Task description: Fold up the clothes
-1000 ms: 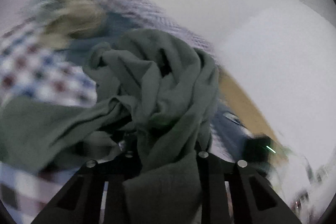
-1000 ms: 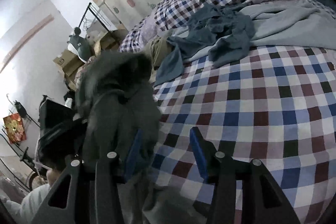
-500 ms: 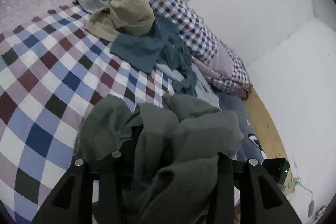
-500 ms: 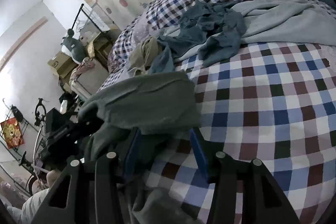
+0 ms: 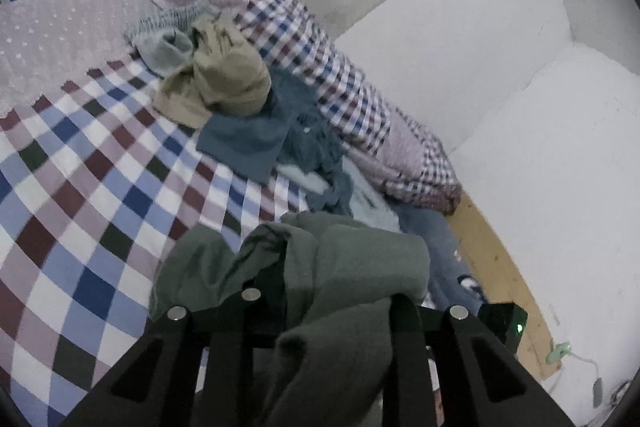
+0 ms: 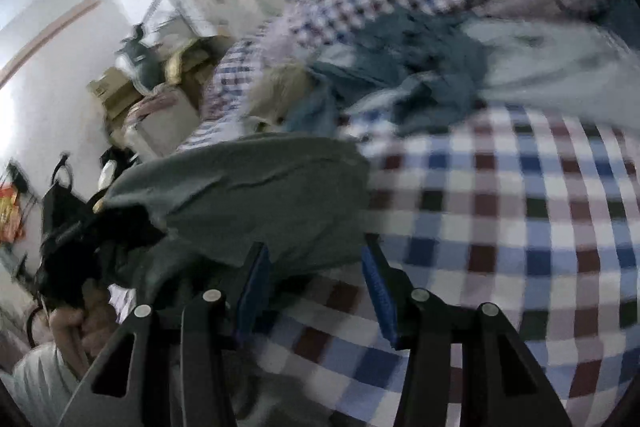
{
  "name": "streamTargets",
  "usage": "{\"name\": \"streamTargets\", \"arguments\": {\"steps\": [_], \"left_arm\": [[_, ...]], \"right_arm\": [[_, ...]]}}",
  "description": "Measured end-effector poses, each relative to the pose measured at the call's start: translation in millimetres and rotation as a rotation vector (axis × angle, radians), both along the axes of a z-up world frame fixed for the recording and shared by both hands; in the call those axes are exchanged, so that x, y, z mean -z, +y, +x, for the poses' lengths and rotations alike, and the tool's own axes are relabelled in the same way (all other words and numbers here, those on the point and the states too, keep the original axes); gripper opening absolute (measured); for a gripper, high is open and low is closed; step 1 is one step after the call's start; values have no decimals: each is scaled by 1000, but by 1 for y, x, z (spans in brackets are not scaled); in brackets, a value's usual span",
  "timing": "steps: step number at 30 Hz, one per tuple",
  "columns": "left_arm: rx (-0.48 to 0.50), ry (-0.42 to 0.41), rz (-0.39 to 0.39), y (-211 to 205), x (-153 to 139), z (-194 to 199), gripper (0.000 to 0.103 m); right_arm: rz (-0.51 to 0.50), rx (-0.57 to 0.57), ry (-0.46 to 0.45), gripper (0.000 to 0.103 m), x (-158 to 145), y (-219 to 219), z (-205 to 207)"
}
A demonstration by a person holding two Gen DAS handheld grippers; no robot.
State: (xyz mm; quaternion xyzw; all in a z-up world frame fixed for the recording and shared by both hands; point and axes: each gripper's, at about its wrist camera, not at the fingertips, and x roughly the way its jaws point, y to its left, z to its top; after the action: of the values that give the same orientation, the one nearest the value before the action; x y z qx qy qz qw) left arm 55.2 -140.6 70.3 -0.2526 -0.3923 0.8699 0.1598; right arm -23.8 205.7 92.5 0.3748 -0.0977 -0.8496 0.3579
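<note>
A grey-green garment (image 5: 360,259) lies bunched over my left gripper (image 5: 320,279) and hides its fingertips; the jaws stand close together on the cloth. In the right wrist view the same garment (image 6: 260,195) stretches from the left gripper (image 6: 68,227) across to just in front of my right gripper (image 6: 316,279). The right gripper is open, and its blue pads (image 6: 256,279) stand wide apart with the garment's lower edge reaching between them. Both hover low over the checked bedspread (image 5: 80,207).
A tan garment (image 5: 228,79), a dark blue one (image 5: 256,139), a grey one (image 5: 168,47) and a pale blue one (image 5: 360,199) are heaped against a rolled checked quilt (image 5: 352,87) along the wall. Boxes and a rack (image 6: 120,87) stand beyond the bed. A person's hand (image 6: 80,319) holds the left gripper.
The left gripper swung from facing the wall down toward the bed, carrying the garment. The cloth went from a hanging bunch to a sheet stretched before the right gripper, whose view is now blurred.
</note>
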Motion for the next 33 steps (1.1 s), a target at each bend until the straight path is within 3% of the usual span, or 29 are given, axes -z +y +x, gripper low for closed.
{"name": "streamTargets", "arguments": {"steps": [2, 5, 8, 10, 13, 15, 18, 20, 23, 25, 27, 33], "left_arm": [[-26, 19, 14, -6, -3, 4, 21], [-90, 62, 40, -20, -11, 14, 20], [-237, 121, 47, -46, -23, 34, 17], [-399, 120, 10, -71, -31, 51, 17], [-692, 20, -45, -109, -23, 74, 17], [-883, -103, -31, -138, -7, 89, 17], [-988, -241, 42, -163, 17, 98, 17], [-996, -268, 69, -169, 24, 99, 17], [-975, -241, 22, -165, 16, 94, 17], [-902, -226, -10, -159, 12, 82, 28], [-801, -220, -23, -153, 12, 67, 46], [-737, -201, -14, -147, 12, 59, 48]], "right_arm": [[10, -41, 45, 59, -5, -12, 8], [108, -46, 63, 59, 4, -27, 13], [119, -41, 35, 59, 13, -29, 12], [104, -38, 31, 59, 13, -27, 12], [101, -41, 38, 59, 11, -26, 14], [103, -43, 36, 59, 11, -27, 14], [94, -51, 22, 59, 12, -29, 12], [94, -56, 14, 59, 14, -33, 12], [94, -74, 3, 59, 18, -41, 12], [87, -94, -5, 59, 19, -47, 14], [94, -115, 8, 59, 16, -55, 19], [72, -268, 107, 59, -9, -95, 58]]}}
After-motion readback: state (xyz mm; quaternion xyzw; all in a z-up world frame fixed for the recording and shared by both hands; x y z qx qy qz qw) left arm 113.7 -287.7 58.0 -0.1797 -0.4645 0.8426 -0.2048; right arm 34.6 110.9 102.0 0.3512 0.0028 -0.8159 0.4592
